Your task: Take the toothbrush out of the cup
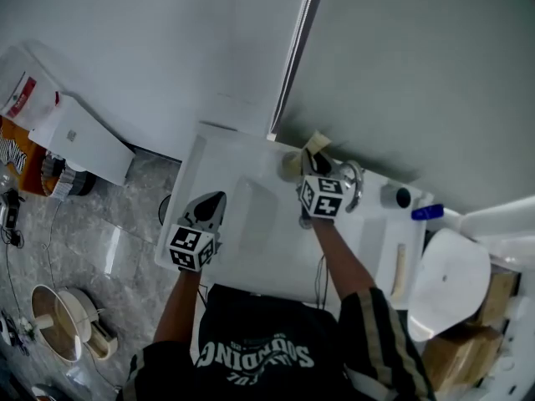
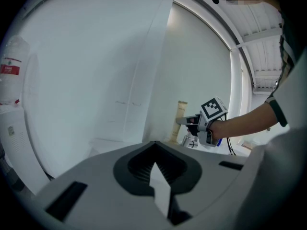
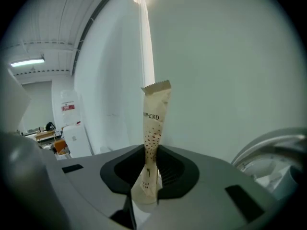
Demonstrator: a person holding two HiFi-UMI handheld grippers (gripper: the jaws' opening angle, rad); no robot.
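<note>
A toothbrush in a beige paper wrapper (image 3: 153, 128) stands upright between the jaws of my right gripper (image 3: 146, 188), which is shut on its lower end. In the head view the wrapper's top (image 1: 317, 143) sticks up past the right gripper (image 1: 315, 167), just beside a pale cup (image 1: 289, 165) at the back of the white sink counter (image 1: 194, 174). My left gripper (image 1: 209, 209) hovers over the counter's left part with its jaws together and nothing in them. The left gripper view shows the right gripper (image 2: 188, 122) holding the wrapper (image 2: 181, 113) clear above the counter.
A chrome faucet (image 1: 354, 179) stands right of the right gripper, behind the basin (image 1: 252, 215). A dark round item (image 1: 403, 197), a blue object (image 1: 426, 212) and a beige stick (image 1: 399, 271) lie on the counter's right. A white toilet lid (image 1: 453, 278) is further right.
</note>
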